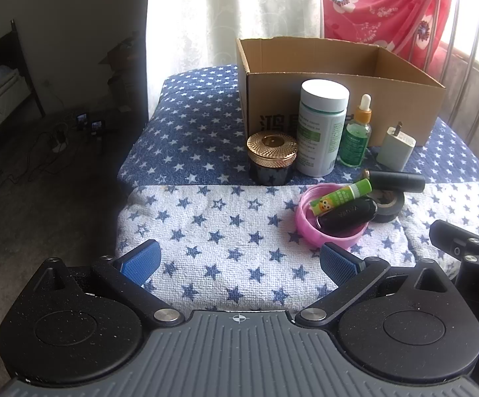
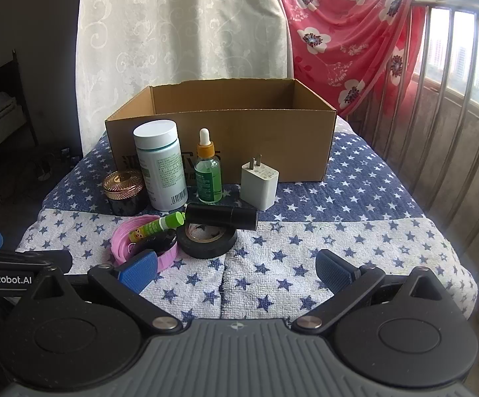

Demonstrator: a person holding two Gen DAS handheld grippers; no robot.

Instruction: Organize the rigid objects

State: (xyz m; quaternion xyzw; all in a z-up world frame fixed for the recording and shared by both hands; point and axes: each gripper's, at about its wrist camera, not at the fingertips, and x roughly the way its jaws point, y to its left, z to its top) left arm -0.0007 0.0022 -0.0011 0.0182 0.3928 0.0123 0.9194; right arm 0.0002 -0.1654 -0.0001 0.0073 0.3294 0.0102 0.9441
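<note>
An open cardboard box (image 1: 338, 99) (image 2: 226, 135) stands at the back of the star-patterned table. In front of it stand a gold-lidded dark jar (image 1: 271, 158) (image 2: 125, 192), a white pill bottle (image 1: 322, 125) (image 2: 160, 162), a green dropper bottle (image 1: 355, 135) (image 2: 208, 168) and a white charger (image 1: 396, 147) (image 2: 259, 182). Nearer lie a black tube (image 1: 398, 180) (image 2: 221, 216), a black tape roll (image 1: 388, 203) (image 2: 206, 241), and a pink lid (image 1: 325, 231) (image 2: 123, 241) holding a green lip balm (image 1: 340, 197) (image 2: 158, 225) and a black object (image 1: 348, 213). My left gripper (image 1: 239, 261) and right gripper (image 2: 236, 269) are open, empty, near the front edge.
A light curtain (image 2: 180, 23) and a red floral cloth (image 2: 348, 43) on a metal railing (image 2: 454, 99) are behind the table. Dark floor with cables (image 1: 57, 139) lies to the left. The other gripper's body shows at each view's edge (image 1: 464, 251) (image 2: 8, 271).
</note>
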